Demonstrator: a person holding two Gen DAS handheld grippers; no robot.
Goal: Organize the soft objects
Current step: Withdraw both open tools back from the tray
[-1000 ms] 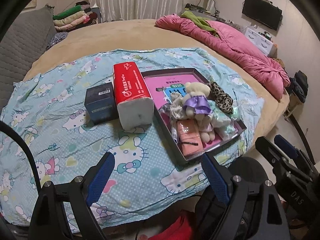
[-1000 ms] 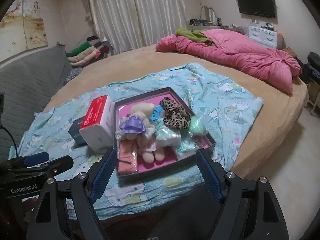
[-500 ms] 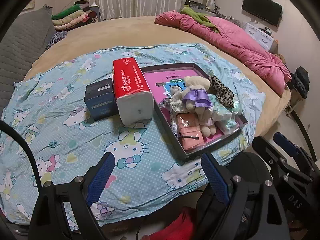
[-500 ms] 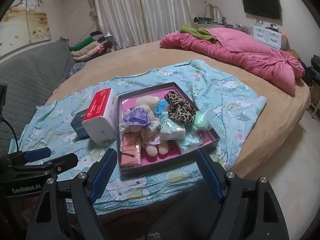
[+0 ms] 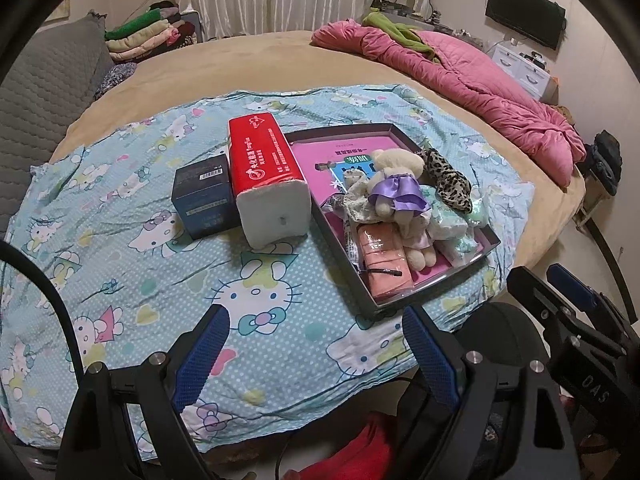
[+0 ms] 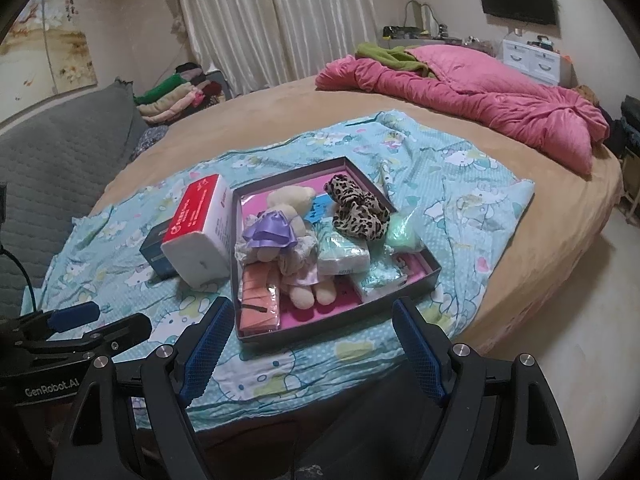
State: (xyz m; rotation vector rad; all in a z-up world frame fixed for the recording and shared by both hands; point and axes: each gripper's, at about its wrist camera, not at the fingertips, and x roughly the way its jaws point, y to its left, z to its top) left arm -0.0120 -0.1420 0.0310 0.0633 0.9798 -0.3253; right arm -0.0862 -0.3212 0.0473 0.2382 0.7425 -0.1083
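Observation:
A dark shallow tray [image 5: 468, 270] [image 6: 428, 280] with a pink floor sits on the Hello Kitty sheet [image 5: 120, 264]. In it lie a cream plush bear with a purple bow [image 5: 394, 184] [image 6: 280, 224], a leopard-print scrunchie [image 5: 446, 182] [image 6: 356, 208], a peach packet [image 5: 386, 266] [image 6: 258, 300], and pale green tissue packs [image 5: 452, 222] [image 6: 344, 252]. A red tissue pack [image 5: 266, 176] [image 6: 202, 220] and a dark blue box [image 5: 204, 196] [image 6: 152, 250] stand left of the tray. My left gripper [image 5: 316, 350] and right gripper [image 6: 310, 344] are open, empty, and hover short of the bed's near edge.
The sheet lies on a round tan bed [image 6: 272, 120]. A pink quilt [image 6: 472, 88] is heaped at the far right. Folded clothes [image 5: 148, 36] are stacked at the back left by a grey padded headboard [image 5: 36, 92]. Red cloth [image 5: 356, 456] lies on the floor below.
Both grippers have moved slightly closer to the bed and tray. Both stayed open. Nothing on the bed moved.

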